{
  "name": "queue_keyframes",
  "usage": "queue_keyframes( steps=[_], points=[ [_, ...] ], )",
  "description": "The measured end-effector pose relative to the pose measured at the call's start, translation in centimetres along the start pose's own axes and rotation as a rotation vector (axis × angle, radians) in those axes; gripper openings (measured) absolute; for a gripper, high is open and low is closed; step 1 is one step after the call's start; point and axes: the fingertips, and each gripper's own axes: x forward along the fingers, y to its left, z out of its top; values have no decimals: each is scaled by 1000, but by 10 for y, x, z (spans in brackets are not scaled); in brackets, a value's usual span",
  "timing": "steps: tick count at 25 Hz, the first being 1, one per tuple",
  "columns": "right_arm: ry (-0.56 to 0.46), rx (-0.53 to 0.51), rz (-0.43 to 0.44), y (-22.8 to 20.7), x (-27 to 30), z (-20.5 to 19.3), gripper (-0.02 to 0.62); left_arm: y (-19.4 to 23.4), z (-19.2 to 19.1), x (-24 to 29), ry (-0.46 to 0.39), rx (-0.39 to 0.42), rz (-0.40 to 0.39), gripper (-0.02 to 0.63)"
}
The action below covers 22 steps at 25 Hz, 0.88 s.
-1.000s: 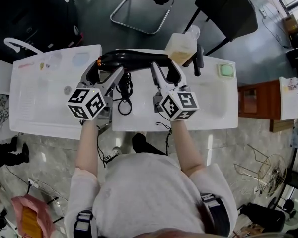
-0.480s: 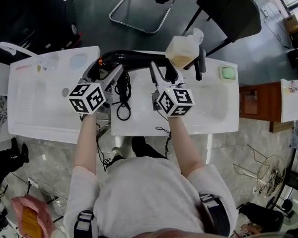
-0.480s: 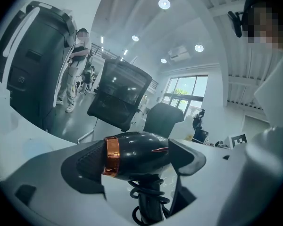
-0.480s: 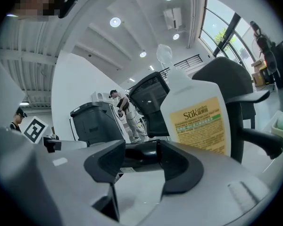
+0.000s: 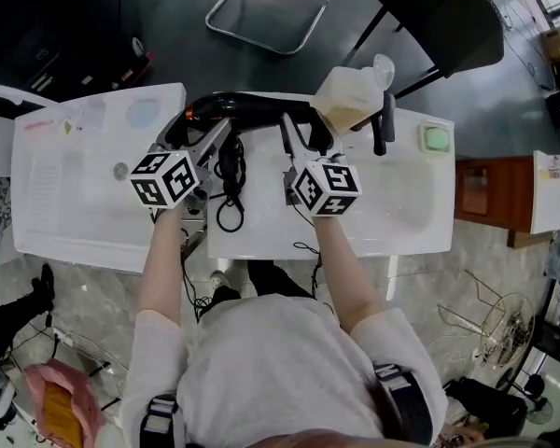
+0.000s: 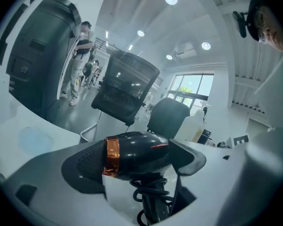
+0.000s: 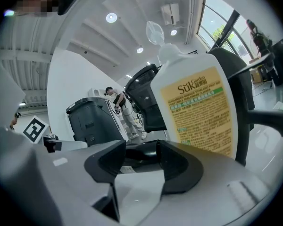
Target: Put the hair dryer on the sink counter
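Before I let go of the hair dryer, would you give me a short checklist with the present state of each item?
1. Left gripper on the hair dryer: ok, jaws clasp its body by the copper ring.
2. Right gripper on the dryer: ok, jaws flank the dark barrel.
3. Dryer resting on the counter: cannot tell; it lies along the back edge.
4. Cord: ok, looped on the counter between the grippers.
5. Room beside the right gripper: not ok, the soap bottle stands close by it.
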Motion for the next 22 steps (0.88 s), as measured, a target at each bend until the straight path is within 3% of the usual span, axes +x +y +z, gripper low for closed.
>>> queue_keyframes(
  steps=[22],
  points=[
    [87,33,-74,-21,20,-56,221,33,-35,23,69,-30,76,403]
  ],
)
